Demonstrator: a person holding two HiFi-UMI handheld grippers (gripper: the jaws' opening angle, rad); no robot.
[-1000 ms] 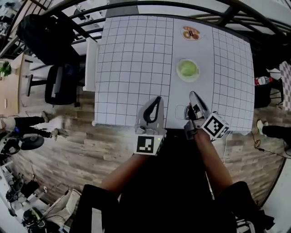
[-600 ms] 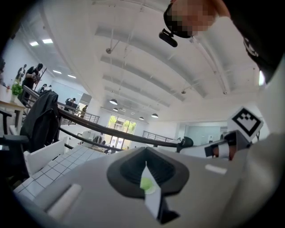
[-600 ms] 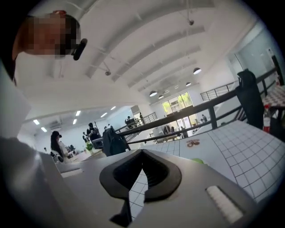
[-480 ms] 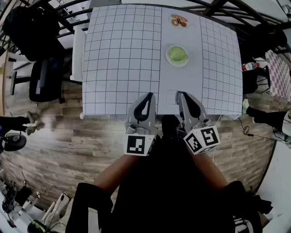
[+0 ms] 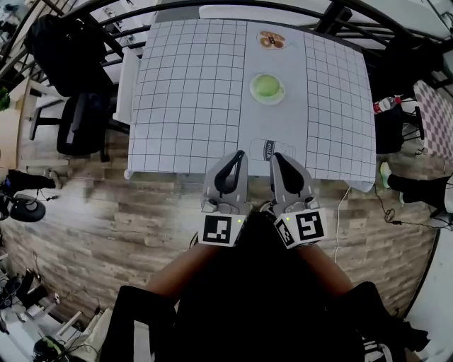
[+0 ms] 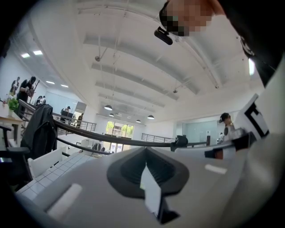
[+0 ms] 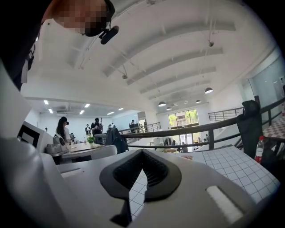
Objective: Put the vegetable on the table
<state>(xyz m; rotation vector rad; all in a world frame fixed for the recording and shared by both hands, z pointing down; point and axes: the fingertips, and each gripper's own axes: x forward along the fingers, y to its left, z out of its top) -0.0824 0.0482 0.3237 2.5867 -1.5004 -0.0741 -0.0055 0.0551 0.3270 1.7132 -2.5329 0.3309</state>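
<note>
Both tools are being held low at the near edge of the table (image 5: 184,92), side by side; the left gripper (image 5: 238,157) is being shown with jaws pressed together and nothing between them; the right gripper (image 5: 274,159) likewise, jaws fully together, empty; just beyond the right tip a pale item marked "milk" (image 5: 271,148) is being seen on the grid cloth, flat print or lying pack cannot be told; it is being judged the one thing on the straight line to the target, to be passed over or skirted; further in, at mid-table, the vegetable (image 5: 267,85) is being carried by a white plate (image 5: 253,93), round and green, kind not being resolved at this range; it is being judged light, soft at the surface, likely to bruise under a hard squeeze and to roll once off the plate; a grip across the widest part from the sides is being advised, jaws opened wide first, moderate force; the plate is being expected to slide on the cloth if dragged, so a straight lift is being preferred; bare cloth left of the plate is being offered as a set-down spot; near the far edge brownish food (image 5: 271,40) is being seen, well apart from the plate, out of the way; off the table a white chair (image 5: 124,78) and a black office chair (image 5: 81,124) are being seen at left, a bottle (image 5: 386,104) at right, a railing (image 5: 212,7) beyond; none is being judged an obstruction.
</note>
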